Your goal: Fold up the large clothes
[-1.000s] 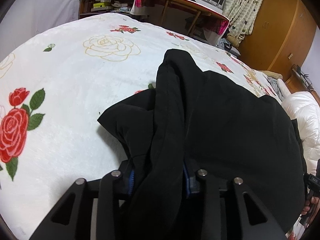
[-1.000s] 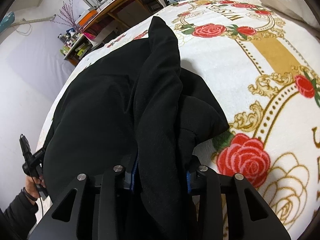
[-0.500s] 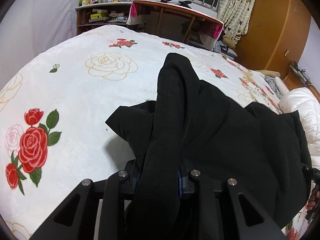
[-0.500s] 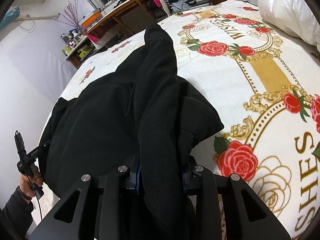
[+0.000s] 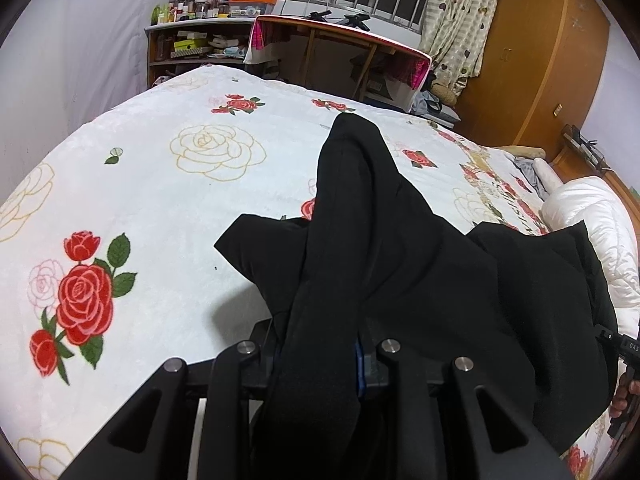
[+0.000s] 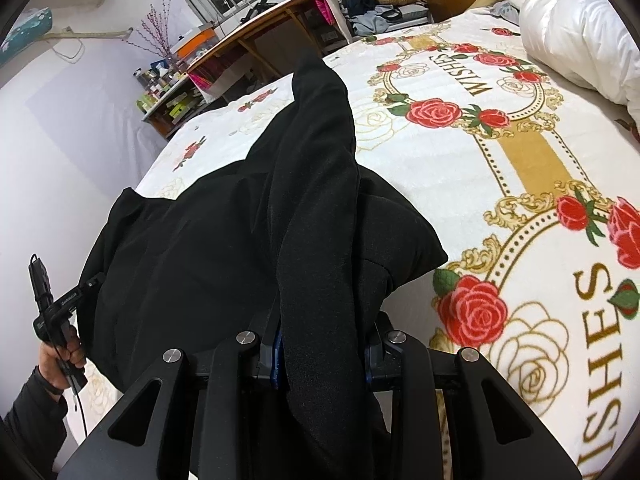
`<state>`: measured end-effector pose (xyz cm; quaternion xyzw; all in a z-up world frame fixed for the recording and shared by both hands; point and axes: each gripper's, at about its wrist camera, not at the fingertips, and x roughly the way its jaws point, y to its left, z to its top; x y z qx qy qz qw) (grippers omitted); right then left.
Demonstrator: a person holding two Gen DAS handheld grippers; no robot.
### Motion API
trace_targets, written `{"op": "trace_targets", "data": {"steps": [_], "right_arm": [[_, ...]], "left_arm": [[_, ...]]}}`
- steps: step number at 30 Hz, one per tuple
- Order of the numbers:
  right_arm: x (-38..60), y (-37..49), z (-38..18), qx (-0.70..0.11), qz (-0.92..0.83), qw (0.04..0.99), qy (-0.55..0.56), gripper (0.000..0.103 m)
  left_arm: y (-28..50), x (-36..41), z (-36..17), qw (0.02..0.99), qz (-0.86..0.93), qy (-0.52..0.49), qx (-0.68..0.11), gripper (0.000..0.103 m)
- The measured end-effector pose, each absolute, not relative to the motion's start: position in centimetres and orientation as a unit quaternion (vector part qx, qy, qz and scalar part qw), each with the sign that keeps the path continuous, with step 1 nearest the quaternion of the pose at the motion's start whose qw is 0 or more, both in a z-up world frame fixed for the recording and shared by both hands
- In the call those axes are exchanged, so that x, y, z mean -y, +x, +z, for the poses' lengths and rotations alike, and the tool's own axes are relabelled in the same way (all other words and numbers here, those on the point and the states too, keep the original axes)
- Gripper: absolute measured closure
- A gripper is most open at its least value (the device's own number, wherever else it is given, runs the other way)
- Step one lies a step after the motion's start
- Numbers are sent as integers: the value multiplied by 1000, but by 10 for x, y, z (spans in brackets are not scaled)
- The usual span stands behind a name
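In the left wrist view, our left gripper at bottom centre is clamped on a black garment spreading right over the rose blanket. In the right wrist view, our right gripper at bottom centre also pinches it, cloth filling centre and left.

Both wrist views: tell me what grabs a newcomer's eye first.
A black garment fills the middle of both views, bunched and clamped in the left tongs and right tongs. Under it spreads a white blanket with red roses; in the right view it carries gold lettering at the right.
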<state>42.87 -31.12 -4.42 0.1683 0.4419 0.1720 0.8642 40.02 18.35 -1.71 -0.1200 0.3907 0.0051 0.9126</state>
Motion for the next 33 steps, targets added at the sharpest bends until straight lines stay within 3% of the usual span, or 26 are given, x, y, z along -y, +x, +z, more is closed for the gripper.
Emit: {"op": "trace_targets", "data": {"steps": [19,33], "right_arm": [[314,298,21,-409,187,876,172,75],[315,209,2,-418,188,869,185,75]], "left_arm": [[265,-187,36,920,-14,-137,-367,77],[173,-192,15,915,-12,-151,-375,77]]}}
